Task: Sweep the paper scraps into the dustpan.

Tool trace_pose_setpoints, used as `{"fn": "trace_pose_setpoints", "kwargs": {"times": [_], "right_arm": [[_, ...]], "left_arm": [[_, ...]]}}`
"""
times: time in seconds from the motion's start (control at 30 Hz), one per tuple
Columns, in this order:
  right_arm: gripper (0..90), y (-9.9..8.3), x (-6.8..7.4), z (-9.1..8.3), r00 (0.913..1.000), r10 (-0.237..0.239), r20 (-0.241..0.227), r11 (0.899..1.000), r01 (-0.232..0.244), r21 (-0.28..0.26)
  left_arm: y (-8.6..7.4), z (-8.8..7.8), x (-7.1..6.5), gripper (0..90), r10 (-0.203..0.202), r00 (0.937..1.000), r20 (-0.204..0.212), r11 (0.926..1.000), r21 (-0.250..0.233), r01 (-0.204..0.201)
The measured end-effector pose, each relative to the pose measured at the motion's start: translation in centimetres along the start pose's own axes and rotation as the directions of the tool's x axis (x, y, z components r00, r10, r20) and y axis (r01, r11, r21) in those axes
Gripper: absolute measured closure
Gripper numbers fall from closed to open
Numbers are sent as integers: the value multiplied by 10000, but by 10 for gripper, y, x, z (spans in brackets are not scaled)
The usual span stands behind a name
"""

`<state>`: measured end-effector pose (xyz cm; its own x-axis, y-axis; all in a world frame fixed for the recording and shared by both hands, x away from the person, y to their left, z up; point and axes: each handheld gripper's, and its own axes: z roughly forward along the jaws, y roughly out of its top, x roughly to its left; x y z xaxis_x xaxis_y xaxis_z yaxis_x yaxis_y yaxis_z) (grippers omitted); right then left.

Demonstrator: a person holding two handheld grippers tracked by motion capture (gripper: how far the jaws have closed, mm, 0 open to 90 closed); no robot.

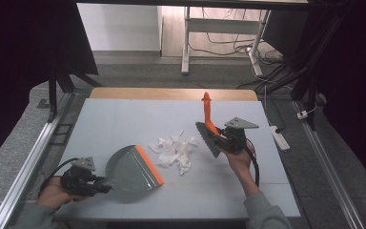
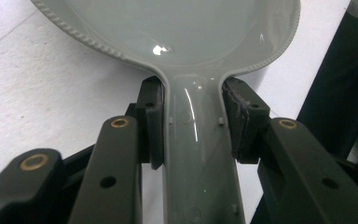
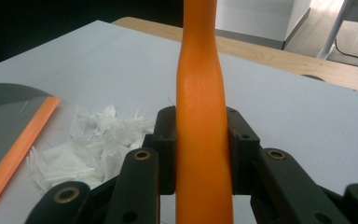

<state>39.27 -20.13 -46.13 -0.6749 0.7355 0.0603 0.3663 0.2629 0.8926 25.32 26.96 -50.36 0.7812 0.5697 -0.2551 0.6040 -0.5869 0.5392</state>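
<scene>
Left hand: my left gripper (image 1: 100, 187) sits near the table's near-left corner, its jaws clamped on either side of the narrow handle of the grey plastic dustpan with the orange lip (image 1: 134, 169); in the left gripper view both pads (image 2: 153, 122) press flat against that handle (image 2: 200, 158).

Right hand: my right gripper (image 1: 221, 139) is raised over the right half of the table, jaws closed around the orange plastic handle of the small hand brush (image 1: 208, 114), which points up and toward the far edge, with the dark bristle head (image 1: 208, 138) slanting down toward the litter.

Litter: a loose heap of torn white paper scraps (image 1: 174, 151) lies mid-table, between pan and brush, just beyond the pan's orange lip and apart from it.

Table: pale grey top (image 1: 124, 119) with a wooden strip along the far edge.

Step in hand: I judge the sweep is about to start; no scraps lie in the pan yet.

Dustpan handling: light, stiff and glossy, likely slick; holding low on the handle, close to the bowl, should keep the lip flat on the table.

Brush handling: rigid handle, soft bristles; my grip near the head should give good control.

Scraps handling: almost weightless and flimsy, likely to scatter, so short gentle strokes look wisest.
</scene>
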Motion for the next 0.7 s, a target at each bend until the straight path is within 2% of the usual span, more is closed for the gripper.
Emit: {"fn": "trace_pose_setpoints", "kwargs": {"times": [0.27, 0.33, 0.47, 0.7], "right_arm": [[696, -1, 1, 13, 10000, -1, 73, 9994, -1, 333], [696, -1, 2, 16, 9998, -118, 140, 9990, 112, 439], [696, 1, 1, 25, 9998, -43, 170, 9986, 34, 526], [696, 7, -5, 42, 9971, 64, 758, 9949, -140, 1001]], "left_arm": [[3, 5, 3, 615, -113, 9999, 87, 9999, 58, 113], [5, 6, 5, 615, -115, 9998, 150, 9999, 111, 113], [7, 8, 8, 615, -248, 9992, 308, 9996, 116, 244], [10, 11, 12, 616, -191, 9988, 452, 9997, 129, 185]]}}
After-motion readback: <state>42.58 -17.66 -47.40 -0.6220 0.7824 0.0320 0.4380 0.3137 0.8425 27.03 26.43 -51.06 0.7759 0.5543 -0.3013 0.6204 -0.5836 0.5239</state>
